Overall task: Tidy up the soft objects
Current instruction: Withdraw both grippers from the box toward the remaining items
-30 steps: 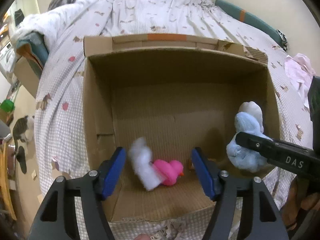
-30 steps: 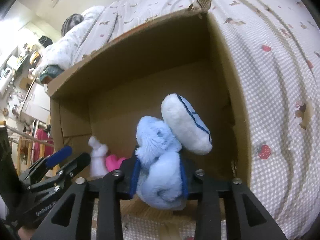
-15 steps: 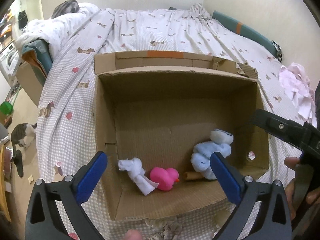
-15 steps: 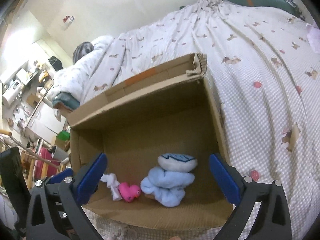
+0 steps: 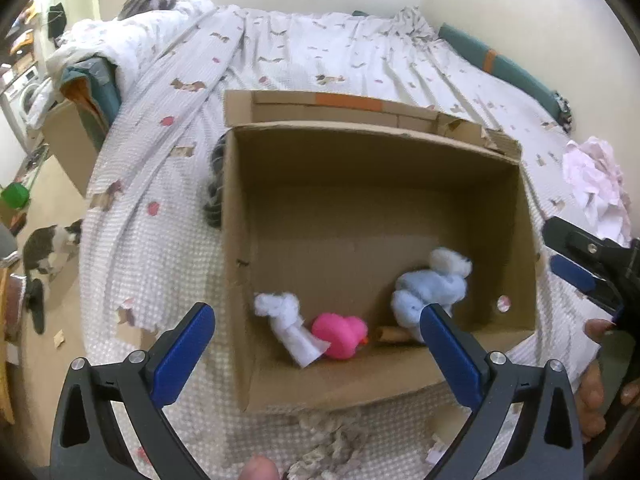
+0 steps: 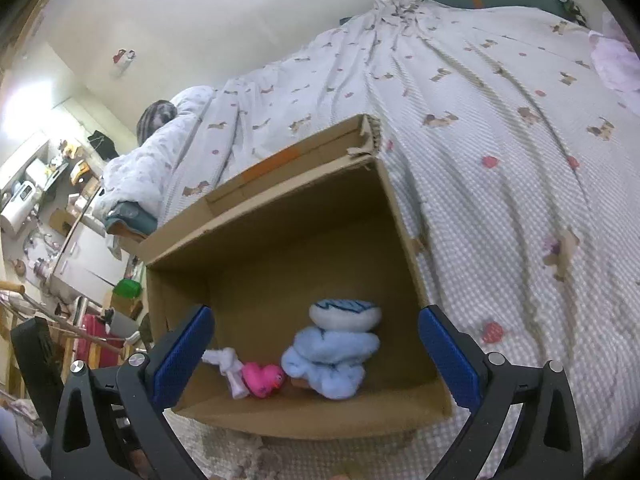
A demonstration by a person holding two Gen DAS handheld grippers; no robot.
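Observation:
An open cardboard box (image 5: 236, 240) (image 6: 404, 236) sits on the bed. Inside, near its front wall, lie a white knotted cloth toy (image 5: 286, 318) (image 6: 228, 364), a pink plush duck (image 5: 340, 334) (image 6: 262, 378) and a light blue plush (image 5: 430, 290) (image 6: 330, 360) with a white part on top. My left gripper (image 5: 316, 354) is open and empty, above the box's front edge. My right gripper (image 6: 316, 354) is open and empty, above the box's front right; it also shows at the right edge of the left wrist view (image 5: 580, 268).
The bed has a checked, patterned cover (image 5: 160, 200) (image 6: 520, 160). A pink-white cloth (image 5: 596, 184) lies at its right. A dark striped thing (image 5: 214, 192) lies against the box's left side. A cat (image 5: 48, 248) sits on the floor at left, near furniture.
My right gripper opened and let the blue plush drop into the box. Both grippers opened wide and drew back and up from the box.

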